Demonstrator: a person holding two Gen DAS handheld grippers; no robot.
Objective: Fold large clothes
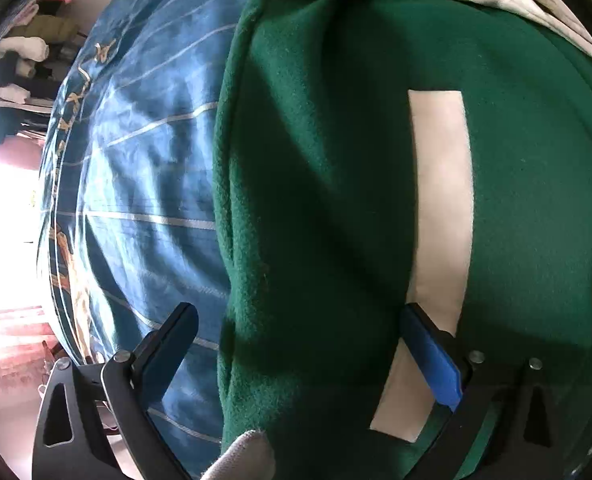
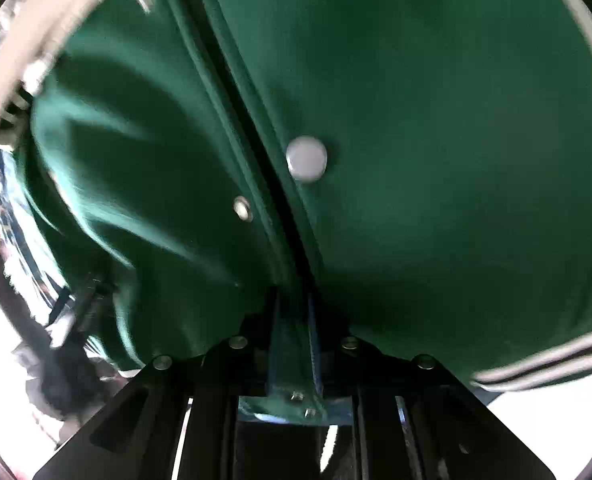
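On the bed (image 1: 143, 184), my right tongs (image 2: 293, 320) pinch the green jacket (image 1: 336, 200) placket; left tongs (image 1: 304, 356) gape empty. Next, I'd grab its side edge.

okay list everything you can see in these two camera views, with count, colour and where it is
jacket: one, green with white sleeves, spread on the bed
pocket trim: one, white strip, on the jacket front
snaps: three seen, pale, along the jacket's front edge
striped hem: one, green and white, lower right in right view
bedspread: one, blue with pale lines, under the jacket
clothes pile: several, mixed colours, far left background
left gripper: black, blue pads, open over the jacket
right gripper: black, shut on the jacket edge
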